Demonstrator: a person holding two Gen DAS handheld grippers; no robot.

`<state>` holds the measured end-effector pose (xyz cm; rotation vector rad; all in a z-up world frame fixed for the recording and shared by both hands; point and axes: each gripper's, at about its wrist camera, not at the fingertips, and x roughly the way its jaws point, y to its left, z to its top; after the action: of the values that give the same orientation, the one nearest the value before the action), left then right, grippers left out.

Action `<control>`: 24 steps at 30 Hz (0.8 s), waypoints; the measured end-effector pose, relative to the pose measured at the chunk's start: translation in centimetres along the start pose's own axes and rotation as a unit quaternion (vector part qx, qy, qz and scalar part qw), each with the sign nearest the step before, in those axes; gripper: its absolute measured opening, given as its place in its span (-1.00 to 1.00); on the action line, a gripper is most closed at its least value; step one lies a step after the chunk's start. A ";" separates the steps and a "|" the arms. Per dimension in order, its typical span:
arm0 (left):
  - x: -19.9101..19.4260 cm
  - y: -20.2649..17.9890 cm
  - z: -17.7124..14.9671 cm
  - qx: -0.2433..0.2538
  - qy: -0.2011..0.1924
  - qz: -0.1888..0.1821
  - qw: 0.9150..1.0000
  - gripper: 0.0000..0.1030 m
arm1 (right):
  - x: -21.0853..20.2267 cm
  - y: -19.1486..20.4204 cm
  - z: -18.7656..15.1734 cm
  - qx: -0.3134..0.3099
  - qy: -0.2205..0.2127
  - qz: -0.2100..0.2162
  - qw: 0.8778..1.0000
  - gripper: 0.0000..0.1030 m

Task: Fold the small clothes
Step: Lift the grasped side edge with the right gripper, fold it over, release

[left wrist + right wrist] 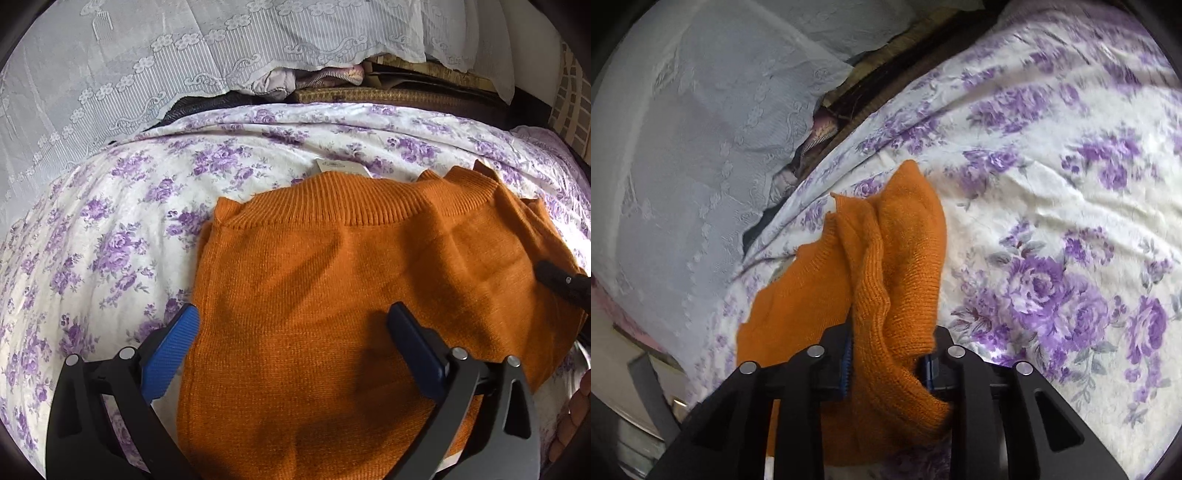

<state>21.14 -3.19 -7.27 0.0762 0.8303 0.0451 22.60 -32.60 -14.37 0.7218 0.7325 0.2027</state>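
An orange knitted sweater (332,280) lies flat on a bed sheet with purple flowers (110,229), its ribbed hem toward the far side. My left gripper (291,332) is open above the sweater's near left part, its blue-padded fingers (173,343) spread wide over the left edge. My right gripper (890,354) is shut on a bunched fold of the sweater (897,280) and holds it up off the sheet. One finger of the right gripper (561,280) shows at the right edge of the left wrist view.
A white lace curtain (129,66) hangs behind the bed. A woven mat and bundled cloth (332,81) lie along the far edge. A paper tag (340,166) lies at the sweater's far side. The floral sheet (1071,221) spreads to the right.
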 end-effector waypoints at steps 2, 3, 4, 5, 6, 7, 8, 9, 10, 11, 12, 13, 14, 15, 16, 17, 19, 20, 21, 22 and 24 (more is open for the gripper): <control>0.1 0.1 0.0 -0.003 0.002 -0.003 1.000 0.92 | 0.1 0.0 -0.1 0.000 0.001 0.004 1.000 -0.38; 0.1 0.1 0.0 -0.003 0.001 -0.003 1.000 0.92 | 0.1 0.1 -0.1 -0.002 0.002 0.005 1.000 -0.37; 0.1 0.1 0.0 -0.002 0.001 -0.002 1.000 0.92 | 0.1 0.0 -0.1 -0.003 0.001 0.007 1.000 -0.36; 0.1 0.1 0.0 -0.001 0.001 -0.001 1.000 0.92 | 0.1 -0.1 -0.1 -0.001 0.000 0.013 1.000 -0.35; 0.0 0.1 0.0 -0.001 0.000 -0.001 1.000 0.92 | 0.1 -0.2 -0.2 0.002 -0.002 0.020 1.000 -0.35; 0.1 0.1 0.0 -0.001 0.000 -0.001 1.000 0.92 | 0.1 -0.4 -0.1 0.008 -0.003 0.027 1.000 -0.35; 0.1 0.0 0.0 -0.001 0.000 -0.001 1.000 0.92 | 0.0 -0.6 0.0 0.012 -0.003 0.034 0.999 -0.35; 0.1 0.1 0.0 -0.002 0.001 -0.002 1.000 0.92 | 0.0 -0.8 0.1 0.017 -0.002 0.041 0.999 -0.35; 0.1 0.0 0.0 -0.002 0.001 -0.002 1.000 0.92 | 0.0 -0.8 0.2 0.018 0.002 0.044 0.999 -0.35; 0.0 0.0 0.0 -0.002 0.001 -0.002 1.000 0.92 | 0.1 -0.8 0.2 0.013 0.008 0.044 0.999 -0.35; 0.0 0.0 0.0 -0.002 0.001 -0.002 1.000 0.92 | 0.2 -0.6 0.3 0.008 0.014 0.041 0.999 -0.34; 0.0 0.0 0.0 -0.002 0.001 -0.002 1.000 0.92 | 0.1 -0.6 0.3 0.007 0.015 0.039 0.999 -0.34; 0.0 0.0 0.0 -0.002 0.001 -0.002 1.000 0.92 | 0.2 -0.5 0.3 0.005 0.016 0.036 0.999 -0.35; 0.0 0.0 0.0 -0.003 0.001 -0.003 1.000 0.92 | 0.3 -0.3 0.3 0.003 0.018 0.030 0.999 -0.37; 0.0 0.1 -0.1 -0.004 0.002 -0.004 1.000 0.92 | 0.4 -0.2 0.3 0.003 0.020 0.021 1.000 -0.42; 0.0 0.1 -0.1 -0.006 0.002 -0.005 1.000 0.92 | 0.5 -0.1 0.4 0.007 0.021 0.011 1.000 -0.47; 0.0 0.2 -0.2 -0.009 0.003 -0.008 1.000 0.92 | 0.9 0.0 0.7 0.057 0.024 -0.011 0.998 -0.52; 0.0 0.2 -0.2 -0.010 0.004 -0.008 1.000 0.92 | 0.9 0.0 0.8 0.092 0.024 -0.020 0.995 -0.56; 0.0 0.2 -0.2 -0.011 0.004 -0.008 1.000 0.92 | 0.8 0.5 0.7 0.127 0.018 -0.038 0.991 -0.60; 0.0 0.3 -0.2 -0.012 0.004 -0.008 1.000 0.92 | 0.8 1.2 0.6 0.133 0.009 -0.053 0.990 -0.62; 0.0 0.3 -0.2 -0.013 0.005 -0.007 1.000 0.92 | 0.6 3.2 0.0 0.106 -0.028 -0.091 0.990 -0.63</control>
<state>21.04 -2.92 -7.40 0.0463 0.8402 0.0420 23.32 -29.92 -12.55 0.8535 0.7685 -0.0630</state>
